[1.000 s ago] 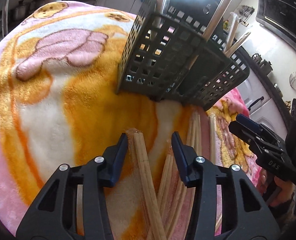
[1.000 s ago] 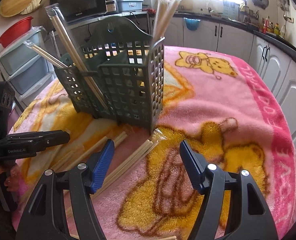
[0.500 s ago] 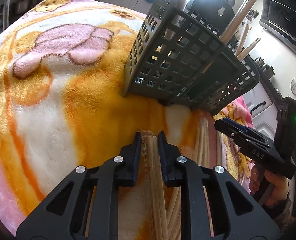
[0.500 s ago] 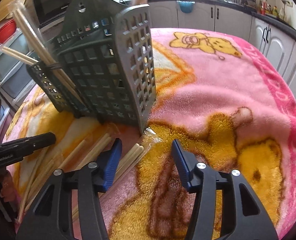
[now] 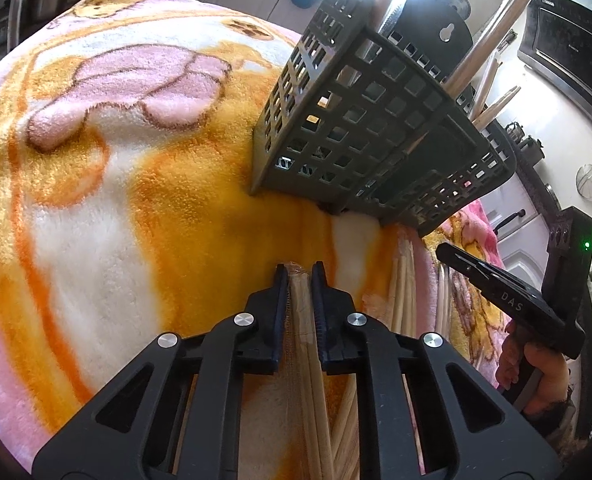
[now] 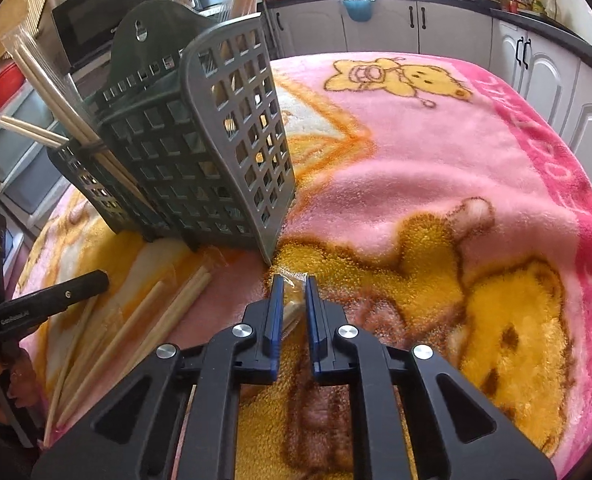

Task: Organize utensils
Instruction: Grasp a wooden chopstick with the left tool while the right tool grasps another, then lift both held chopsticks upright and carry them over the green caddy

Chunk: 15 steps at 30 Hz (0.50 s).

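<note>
Both hand-held grippers have just been closing, each on its own wrapped pair of chopsticks lying on the blanket-covered table (image 6: 476,152). The left hand-held gripper (image 5: 299,276) is clamped on a wrapped chopstick pair (image 5: 302,320) w/ the tip poking just past the fingertips; the right hand-held gripper (image 6: 294,286) is pinched on the tip end of another wrapped pair (image 6: 290,304), clear wrapper bunched betw. the pads. To do this step well, probably: lift each pair w/o dragging the neighbours, since more loose chopsticks (image 6: 136,328) lie right beside both grips; keep the pinch firm, as slick wrap on thin sticks may slip or swivel; tilt the sticks towards upright before the rack; approx. one hand at a time so the grippers don't clash, being near each other. The right's grip is very near the tip, so the long end may sag. Containers: the dark grey lattice utensil holder (image 6: 200,152) stands just beyond both grippers, w/ several compartments. Wrapped chopsticks (image 6: 52,92) already lean out of its side section in the right view; more sticks rise from a rear compartment (image 5: 492,40). The front compartment's contents can't be made out.
</note>
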Each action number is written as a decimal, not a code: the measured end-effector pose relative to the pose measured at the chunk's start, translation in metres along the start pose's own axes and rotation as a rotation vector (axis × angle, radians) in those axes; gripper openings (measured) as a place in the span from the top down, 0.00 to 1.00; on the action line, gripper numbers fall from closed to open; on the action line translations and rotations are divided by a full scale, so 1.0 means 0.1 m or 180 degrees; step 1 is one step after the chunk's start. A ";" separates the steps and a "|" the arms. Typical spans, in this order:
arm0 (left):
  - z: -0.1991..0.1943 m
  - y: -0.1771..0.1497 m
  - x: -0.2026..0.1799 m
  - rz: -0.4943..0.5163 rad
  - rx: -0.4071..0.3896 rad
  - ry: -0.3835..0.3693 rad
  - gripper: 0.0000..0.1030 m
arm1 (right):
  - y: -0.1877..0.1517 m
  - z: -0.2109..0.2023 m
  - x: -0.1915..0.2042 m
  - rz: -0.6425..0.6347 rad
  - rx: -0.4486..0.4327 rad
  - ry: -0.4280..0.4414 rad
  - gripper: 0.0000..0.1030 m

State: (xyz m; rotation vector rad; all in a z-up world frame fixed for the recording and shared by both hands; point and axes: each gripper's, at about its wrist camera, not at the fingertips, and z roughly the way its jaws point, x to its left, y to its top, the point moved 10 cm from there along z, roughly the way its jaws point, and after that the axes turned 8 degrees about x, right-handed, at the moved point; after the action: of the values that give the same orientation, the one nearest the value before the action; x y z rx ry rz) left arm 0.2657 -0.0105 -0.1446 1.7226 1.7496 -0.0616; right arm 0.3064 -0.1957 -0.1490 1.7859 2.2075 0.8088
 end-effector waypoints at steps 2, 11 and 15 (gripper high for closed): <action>-0.04 0.00 0.01 -0.0006 -0.0025 -0.0008 0.92 | 0.00 -0.06 0.00 0.0012 -0.0046 0.0022 0.90; -0.31 0.06 -0.03 -0.0038 -0.0228 -0.0069 0.92 | 0.04 -0.41 0.09 0.0013 -0.0318 0.0115 0.91; -0.51 0.10 -0.12 0.0005 -0.0384 -0.0102 0.93 | 0.06 -0.63 0.16 -0.0010 -0.0474 0.0161 0.91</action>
State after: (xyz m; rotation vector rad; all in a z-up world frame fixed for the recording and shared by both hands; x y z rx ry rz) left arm 0.2520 0.0045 -0.0959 1.6277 1.6937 0.0166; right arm 0.2780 -0.1983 -0.0905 1.7096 2.1181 1.0001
